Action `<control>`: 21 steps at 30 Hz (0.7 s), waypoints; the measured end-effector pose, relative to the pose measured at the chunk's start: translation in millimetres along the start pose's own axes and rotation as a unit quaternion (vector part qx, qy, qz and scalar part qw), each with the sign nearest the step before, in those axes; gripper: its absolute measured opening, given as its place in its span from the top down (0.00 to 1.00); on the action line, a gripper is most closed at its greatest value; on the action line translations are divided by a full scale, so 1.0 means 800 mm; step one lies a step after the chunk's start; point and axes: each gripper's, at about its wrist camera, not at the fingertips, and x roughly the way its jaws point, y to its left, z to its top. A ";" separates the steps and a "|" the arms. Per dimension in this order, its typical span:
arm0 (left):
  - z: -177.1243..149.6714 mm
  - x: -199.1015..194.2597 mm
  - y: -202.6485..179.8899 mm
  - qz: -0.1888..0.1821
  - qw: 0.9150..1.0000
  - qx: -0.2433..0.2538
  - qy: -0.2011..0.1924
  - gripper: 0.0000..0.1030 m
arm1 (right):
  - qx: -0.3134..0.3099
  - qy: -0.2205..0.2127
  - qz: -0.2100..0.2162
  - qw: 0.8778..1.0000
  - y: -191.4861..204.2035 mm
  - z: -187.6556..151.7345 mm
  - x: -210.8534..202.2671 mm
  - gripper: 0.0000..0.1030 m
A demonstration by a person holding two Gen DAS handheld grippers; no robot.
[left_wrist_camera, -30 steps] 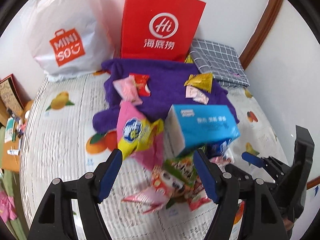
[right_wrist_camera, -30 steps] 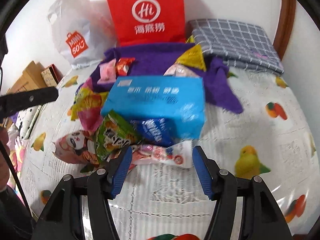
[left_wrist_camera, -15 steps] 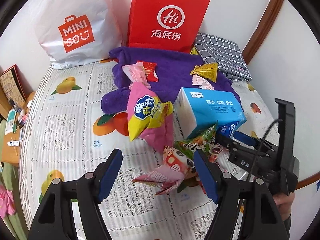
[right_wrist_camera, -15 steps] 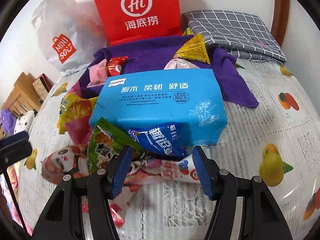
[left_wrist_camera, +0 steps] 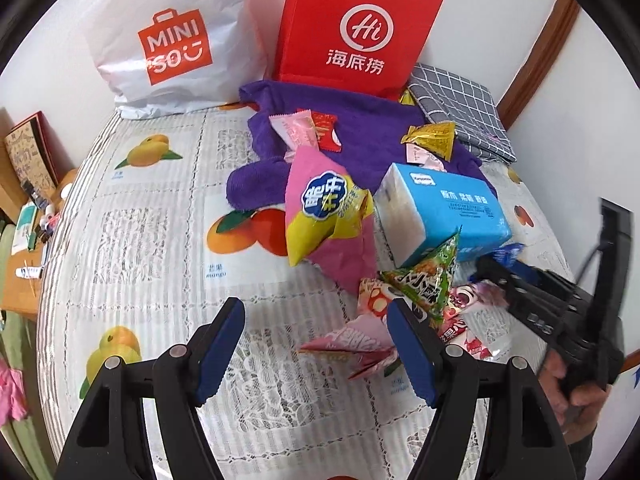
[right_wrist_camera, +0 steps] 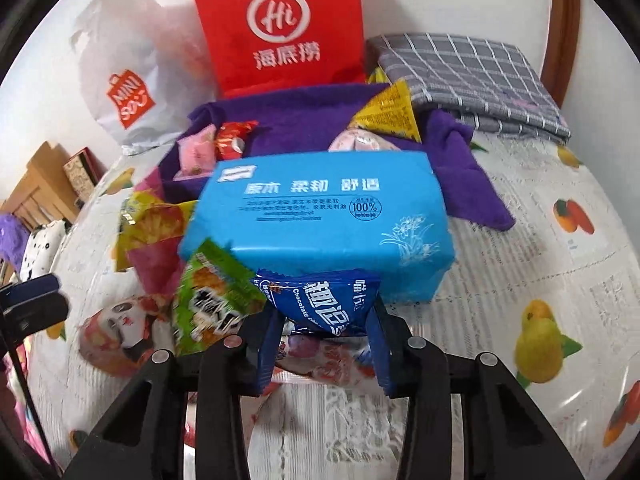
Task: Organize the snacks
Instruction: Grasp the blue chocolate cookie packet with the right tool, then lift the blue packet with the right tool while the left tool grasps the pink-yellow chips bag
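Note:
A heap of snack packets lies on the fruit-print tablecloth (left_wrist_camera: 152, 240): a pink-and-yellow bag (left_wrist_camera: 324, 216), a green packet (left_wrist_camera: 428, 280) (right_wrist_camera: 212, 304), a panda-face packet (right_wrist_camera: 116, 328) and pink wrappers (left_wrist_camera: 356, 340). A dark blue chocolate packet (right_wrist_camera: 328, 304) leans on a light blue tissue pack (right_wrist_camera: 320, 220) (left_wrist_camera: 448, 208). My right gripper (right_wrist_camera: 326, 344) has its fingers on both sides of the chocolate packet, closing on it. My left gripper (left_wrist_camera: 316, 344) is open and empty, held back from the heap.
A purple towel (left_wrist_camera: 360, 136) holds small candies and a yellow packet (left_wrist_camera: 432, 138). A red paper bag (left_wrist_camera: 356, 28) and a white Miniso bag (left_wrist_camera: 172, 40) stand against the wall. A grey checked cloth (left_wrist_camera: 460, 108) lies at the back right. Clutter sits off the left edge.
My right gripper moved forward into the heap and its fingers narrowed around the dark blue chocolate packet. My left gripper pulled back and up from the heap, staying open.

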 end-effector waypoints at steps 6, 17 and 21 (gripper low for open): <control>-0.007 -0.002 -0.018 -0.007 1.000 0.014 0.000 0.30 | -0.001 -0.020 0.006 1.000 -0.018 -0.011 -0.041 0.61; -0.001 -0.003 -0.073 -0.023 0.998 0.054 -0.002 0.30 | -0.007 -0.025 -0.021 0.999 -0.057 -0.030 -0.074 0.61; 0.003 -0.001 -0.086 -0.021 0.998 0.065 -0.002 0.30 | -0.015 -0.013 -0.027 0.999 -0.067 -0.038 -0.071 0.61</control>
